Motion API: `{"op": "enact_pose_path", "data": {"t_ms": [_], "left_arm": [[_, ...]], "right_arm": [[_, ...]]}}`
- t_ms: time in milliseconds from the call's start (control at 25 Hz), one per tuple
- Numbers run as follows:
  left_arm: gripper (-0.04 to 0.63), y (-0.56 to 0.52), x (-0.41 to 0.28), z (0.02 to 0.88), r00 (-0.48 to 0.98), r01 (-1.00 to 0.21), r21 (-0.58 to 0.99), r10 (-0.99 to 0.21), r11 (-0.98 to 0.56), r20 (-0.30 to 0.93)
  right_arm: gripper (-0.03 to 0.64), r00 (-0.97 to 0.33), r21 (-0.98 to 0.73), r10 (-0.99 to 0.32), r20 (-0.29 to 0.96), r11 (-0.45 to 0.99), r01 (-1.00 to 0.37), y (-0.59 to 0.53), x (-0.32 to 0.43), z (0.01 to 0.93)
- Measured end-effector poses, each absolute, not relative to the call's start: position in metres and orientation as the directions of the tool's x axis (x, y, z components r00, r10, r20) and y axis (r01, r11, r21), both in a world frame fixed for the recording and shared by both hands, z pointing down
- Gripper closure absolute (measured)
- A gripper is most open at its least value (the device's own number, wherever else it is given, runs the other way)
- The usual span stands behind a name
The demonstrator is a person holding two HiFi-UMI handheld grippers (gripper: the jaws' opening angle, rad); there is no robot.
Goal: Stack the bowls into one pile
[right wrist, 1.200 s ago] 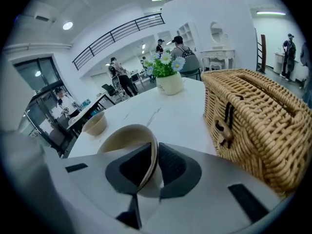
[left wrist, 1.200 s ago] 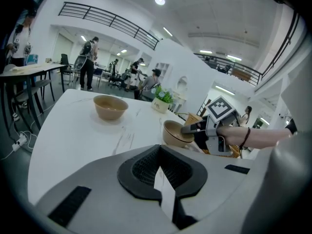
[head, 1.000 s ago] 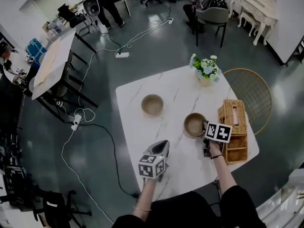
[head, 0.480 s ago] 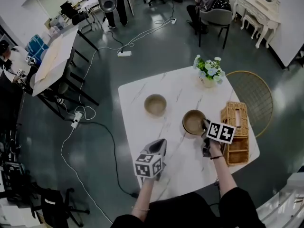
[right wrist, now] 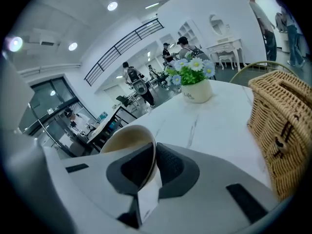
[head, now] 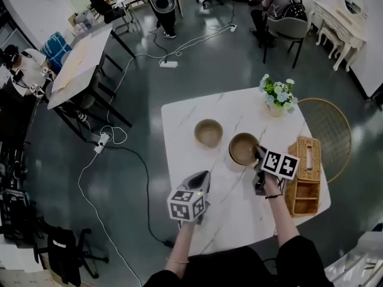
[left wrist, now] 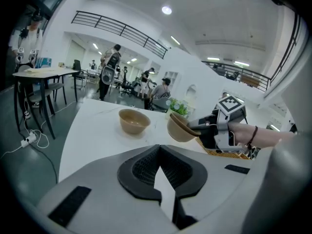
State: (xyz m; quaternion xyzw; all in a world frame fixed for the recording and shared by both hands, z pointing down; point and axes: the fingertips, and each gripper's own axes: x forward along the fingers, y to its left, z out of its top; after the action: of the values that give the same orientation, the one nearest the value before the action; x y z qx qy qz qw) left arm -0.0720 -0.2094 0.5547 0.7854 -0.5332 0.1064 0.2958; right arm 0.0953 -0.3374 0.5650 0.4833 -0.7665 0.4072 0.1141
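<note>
A tan bowl [head: 208,132] [left wrist: 134,121] stands upright on the white marble table [head: 179,130]. A second tan bowl [head: 243,149] [left wrist: 179,129] [right wrist: 129,143] hangs tilted just above the table, to the right of the first and apart from it. My right gripper [head: 258,155] [right wrist: 153,165] [left wrist: 196,128] is shut on its near rim, one pad inside the bowl and one outside. My left gripper [head: 201,180] [left wrist: 158,152] hovers over the near left part of the table, shut, with nothing between its fingertips. It points toward the bowls.
A wicker basket [head: 305,178] [right wrist: 282,126] sits at the table's right edge, close beside my right hand. A pot of flowers [head: 277,97] [right wrist: 195,84] stands at the far right corner. A round gold chair [head: 326,130] is beyond the table. Cables run across the floor [head: 125,142] on the left.
My right gripper has raised the held bowl off the table and carried it left, closer to the standing bowl. My left gripper has shifted a little forward.
</note>
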Motion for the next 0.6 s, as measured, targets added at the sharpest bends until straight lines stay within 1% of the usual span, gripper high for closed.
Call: {"op": "enact_pose_path", "data": {"t_ms": [320, 600], "left_arm": [[0.581, -0.229, -0.100, 0.552, 0.366, -0.914, 0.346, -0.798, -0.212, 0.478], [0.580, -0.237, -0.107, 0.558, 0.350, -0.916, 0.357, -0.802, -0.185, 0.484]], "right_arm": [[0.586, -0.545, -0.504, -0.636, 0.546, 0.270, -0.821, -0.370, 0.048, 0.552], [0.586, -0.575, -0.487, -0.614, 0.540, 0.329, -0.809, -0.392, 0.010, 0.546]]}}
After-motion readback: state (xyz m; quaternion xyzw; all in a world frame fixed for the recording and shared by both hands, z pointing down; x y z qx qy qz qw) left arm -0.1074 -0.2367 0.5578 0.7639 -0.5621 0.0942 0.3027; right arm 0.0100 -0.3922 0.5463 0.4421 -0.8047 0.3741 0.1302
